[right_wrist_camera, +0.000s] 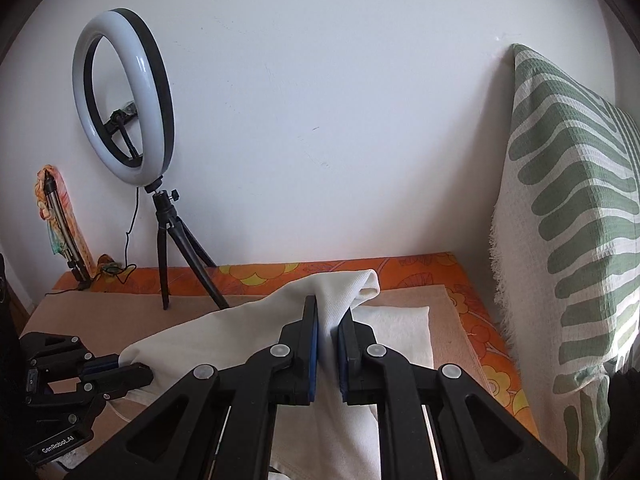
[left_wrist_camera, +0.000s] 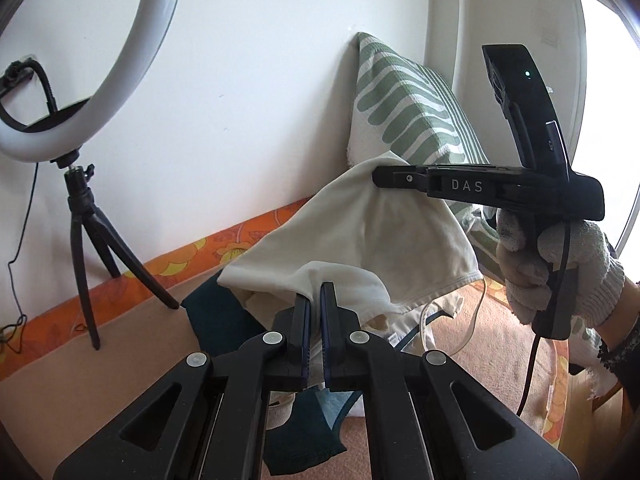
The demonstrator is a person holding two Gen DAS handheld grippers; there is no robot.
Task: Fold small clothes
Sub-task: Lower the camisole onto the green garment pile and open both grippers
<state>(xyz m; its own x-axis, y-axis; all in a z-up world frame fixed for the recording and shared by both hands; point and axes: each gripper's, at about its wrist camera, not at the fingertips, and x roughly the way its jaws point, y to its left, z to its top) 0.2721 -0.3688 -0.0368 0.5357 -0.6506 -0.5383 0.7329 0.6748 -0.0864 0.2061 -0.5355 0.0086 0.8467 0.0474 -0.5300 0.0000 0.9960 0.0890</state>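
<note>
Both black plastic grippers pinch one soft cream knit garment point(right_wrist_camera: 224, 332), lifted and draped above the tan board point(right_wrist_camera: 100, 308). The left gripper point(left_wrist_camera: 315, 300) clamps a bunched edge; the right gripper point(right_wrist_camera: 328, 316) grips a ribbed fold. Dark teal cloth point(left_wrist_camera: 216, 320) lies crumpled beneath.
</note>
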